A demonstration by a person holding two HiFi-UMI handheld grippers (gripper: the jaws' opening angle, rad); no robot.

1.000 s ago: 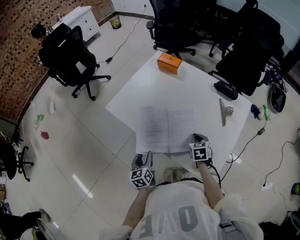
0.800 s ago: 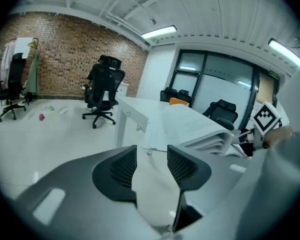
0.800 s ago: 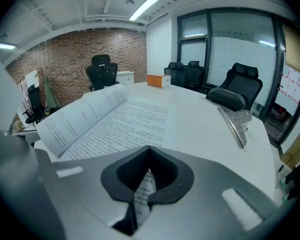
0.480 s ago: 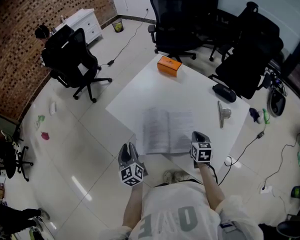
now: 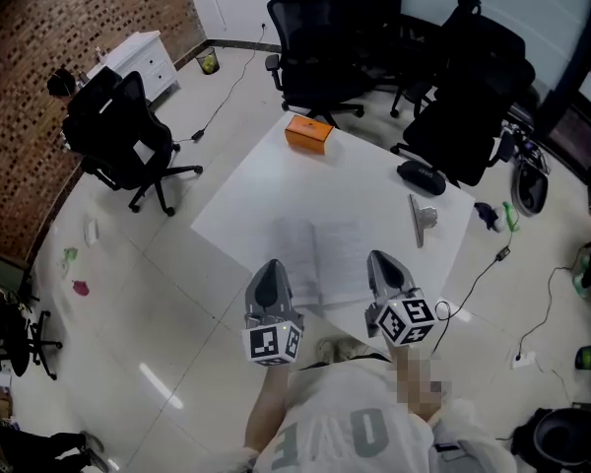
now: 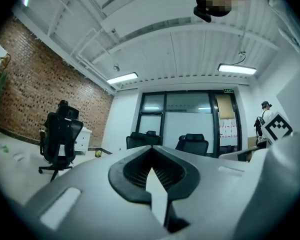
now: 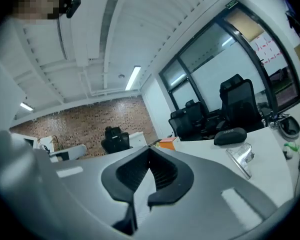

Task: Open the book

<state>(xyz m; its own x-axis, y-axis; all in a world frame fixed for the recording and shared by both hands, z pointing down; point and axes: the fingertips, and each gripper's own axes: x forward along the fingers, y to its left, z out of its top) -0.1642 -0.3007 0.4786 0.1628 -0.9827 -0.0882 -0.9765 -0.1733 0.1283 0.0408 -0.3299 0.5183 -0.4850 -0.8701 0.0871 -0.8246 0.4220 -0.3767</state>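
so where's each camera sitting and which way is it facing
Head view: on the person's head, looking steeply down at the table and open book; shows torso, left gripper and right gripper.
Left gripper view: on the left gripper, facing level toward the glass wall; shows its shut jaws.
Right gripper view: on the right gripper, facing level over the table; shows its shut jaws.
Shared: orange box in head and right gripper views.

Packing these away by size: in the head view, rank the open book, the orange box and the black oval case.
1. Open white-paged book.
2. Orange cardboard box and black oval case look about alike, so they are left unranked.
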